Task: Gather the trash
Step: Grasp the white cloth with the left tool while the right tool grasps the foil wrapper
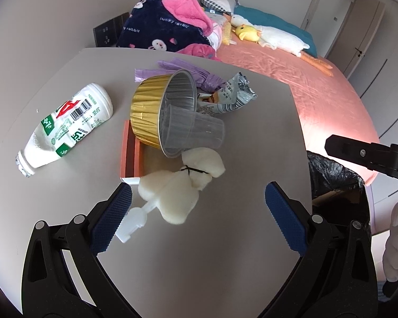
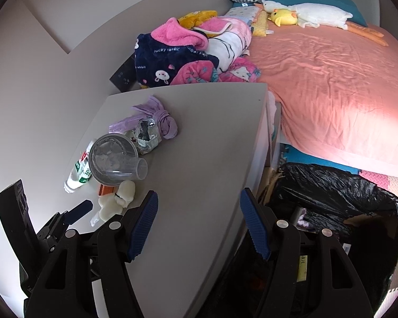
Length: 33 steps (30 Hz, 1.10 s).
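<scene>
A pile of trash lies on the grey table (image 1: pixel 225 238): a white milk bottle (image 1: pixel 66 127) on its side, a gold foil cup (image 1: pixel 148 106) with a clear plastic cup (image 1: pixel 199 129) in it, an orange box (image 1: pixel 131 153), a purple bag (image 1: pixel 199 74), a foil wrapper (image 1: pixel 233 95) and a white sponge brush (image 1: pixel 172 196). My left gripper (image 1: pixel 198 187) is open just short of the sponge brush, whose handle lies by the left pad. My right gripper (image 2: pixel 198 193) is open and holds nothing, over the table's right edge, beside a bin lined with a black bag (image 2: pixel 331 198).
A bed with a pink sheet (image 2: pixel 331 79) runs along the table's far right side, with piled blankets (image 2: pixel 185 53) and plush toys (image 2: pixel 305 13) on it. A black wall panel (image 2: pixel 124 76) sits behind the table. Foam mats (image 2: pixel 379 180) cover the floor by the bin.
</scene>
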Motion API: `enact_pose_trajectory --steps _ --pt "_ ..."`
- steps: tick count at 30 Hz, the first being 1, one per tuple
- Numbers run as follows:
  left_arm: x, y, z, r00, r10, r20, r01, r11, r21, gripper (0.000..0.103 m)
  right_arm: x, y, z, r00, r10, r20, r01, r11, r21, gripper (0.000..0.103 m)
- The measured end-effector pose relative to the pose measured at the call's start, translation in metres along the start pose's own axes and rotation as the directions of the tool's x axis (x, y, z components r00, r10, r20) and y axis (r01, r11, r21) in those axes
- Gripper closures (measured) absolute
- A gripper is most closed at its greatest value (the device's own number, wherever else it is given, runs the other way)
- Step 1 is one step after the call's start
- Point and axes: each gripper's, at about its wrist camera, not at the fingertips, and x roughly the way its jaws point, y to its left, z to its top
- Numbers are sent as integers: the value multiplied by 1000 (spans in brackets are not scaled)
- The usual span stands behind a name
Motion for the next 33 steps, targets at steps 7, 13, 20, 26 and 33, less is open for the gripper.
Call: enact_pose_trajectory --steps 7,13,20,26,33 --pt "13 4 5 1000 2 -22 -1 1000 23 7 21 10 19 999 32 -13 -32 999 -4 38" --pt "27 10 4 998 -1 -63 2 1000 15 11 40 24 32 998 49 -26 -50 998 -27 38" --pt "32 17 4 998 15 -62 -14 1000 16 19 60 35 41 996 74 -47 -75 997 -35 38" --pt "32 20 7 998 34 -44 -32 999 43 27 73 44 49 996 81 -45 -83 995 -47 43" --pt "31 18 4 999 49 -19 -48 997 64 27 91 54 51 993 92 -78 -97 993 -74 75"
